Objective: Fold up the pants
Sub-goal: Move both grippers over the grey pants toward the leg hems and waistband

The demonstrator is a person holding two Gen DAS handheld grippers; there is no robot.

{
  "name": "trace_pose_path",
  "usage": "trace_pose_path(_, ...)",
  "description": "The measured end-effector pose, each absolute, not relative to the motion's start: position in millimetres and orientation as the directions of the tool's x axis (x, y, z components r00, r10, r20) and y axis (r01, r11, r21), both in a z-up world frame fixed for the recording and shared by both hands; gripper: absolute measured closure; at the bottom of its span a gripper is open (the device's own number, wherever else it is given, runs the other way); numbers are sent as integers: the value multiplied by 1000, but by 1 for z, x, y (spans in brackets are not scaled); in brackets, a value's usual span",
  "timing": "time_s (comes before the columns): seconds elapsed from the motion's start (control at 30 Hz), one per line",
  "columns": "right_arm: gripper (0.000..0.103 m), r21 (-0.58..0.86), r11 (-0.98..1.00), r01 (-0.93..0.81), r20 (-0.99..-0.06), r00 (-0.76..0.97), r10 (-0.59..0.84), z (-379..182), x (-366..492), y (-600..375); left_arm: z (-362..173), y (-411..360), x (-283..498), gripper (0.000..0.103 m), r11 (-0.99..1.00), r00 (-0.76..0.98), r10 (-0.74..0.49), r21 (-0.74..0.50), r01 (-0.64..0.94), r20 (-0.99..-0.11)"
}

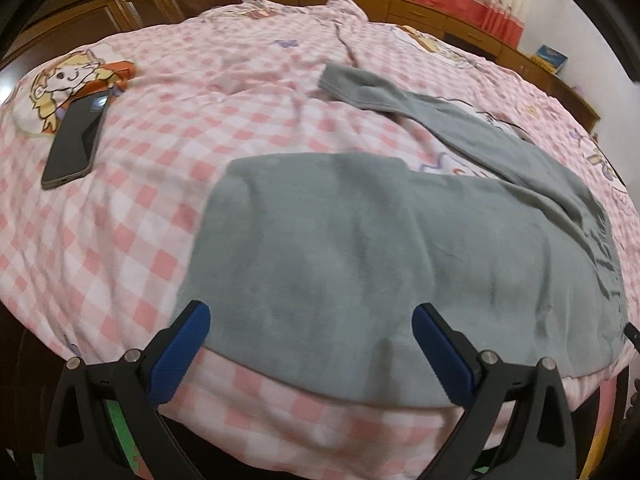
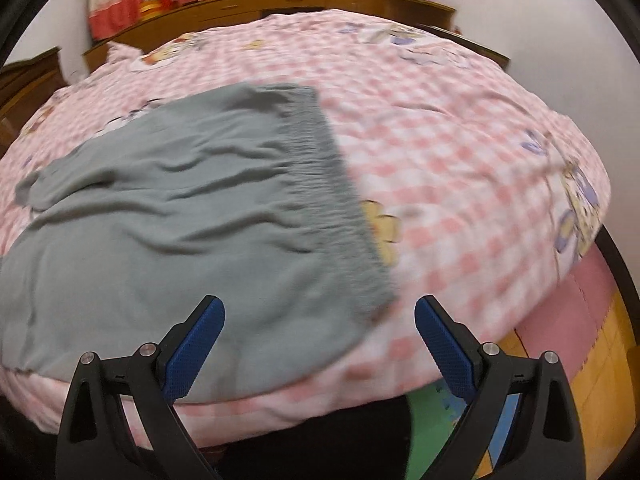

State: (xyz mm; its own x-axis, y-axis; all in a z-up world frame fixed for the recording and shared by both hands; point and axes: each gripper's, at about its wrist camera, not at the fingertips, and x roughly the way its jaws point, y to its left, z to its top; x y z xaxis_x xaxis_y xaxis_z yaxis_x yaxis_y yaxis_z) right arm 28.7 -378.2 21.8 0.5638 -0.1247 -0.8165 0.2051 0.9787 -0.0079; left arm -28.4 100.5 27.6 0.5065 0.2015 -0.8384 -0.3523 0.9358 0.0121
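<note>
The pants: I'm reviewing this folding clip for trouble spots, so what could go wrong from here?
1. The pants lie at the bed's near edge; a tug toward the person might slide them off.
2. The phone rests on the quilt, so dragging fabric could shift it.
3. Both the left hand-held gripper and the right hand-held gripper are open above soft bedding, and closing low may pinch the quilt along with the waistband.

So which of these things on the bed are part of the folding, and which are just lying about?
Part of the job:
- grey pants
- left tool, open
- right tool, open

Just lying about:
- phone
- checked bedcover, only the work surface
- blue box
</note>
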Motion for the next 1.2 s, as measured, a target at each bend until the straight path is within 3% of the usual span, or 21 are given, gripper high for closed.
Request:
trace_pose_path(0.57, 8, 112, 978, 178, -855, 519, 4, -11, 34, -383, 14, 149, -44, 2, 900, 523, 271, 21, -435, -808)
trace_pose_path(0.87, 8, 125, 976, 179, -853, 522, 13, -16, 34, -382, -1, 175, -51, 11, 872, 544, 154, -145, -467, -825)
trace_pose_path(1.07, 19, 137, 974, 183, -845, 534, 18, -12, 33, -382, -5, 162, -45, 12, 894, 537, 181, -90, -439, -824)
trace_pose_path(1.2, 37, 157, 969, 189, -835, 549, 28, -5, 31, -386, -7, 157, -40, 12, 889, 521, 217, -53, -455, -826)
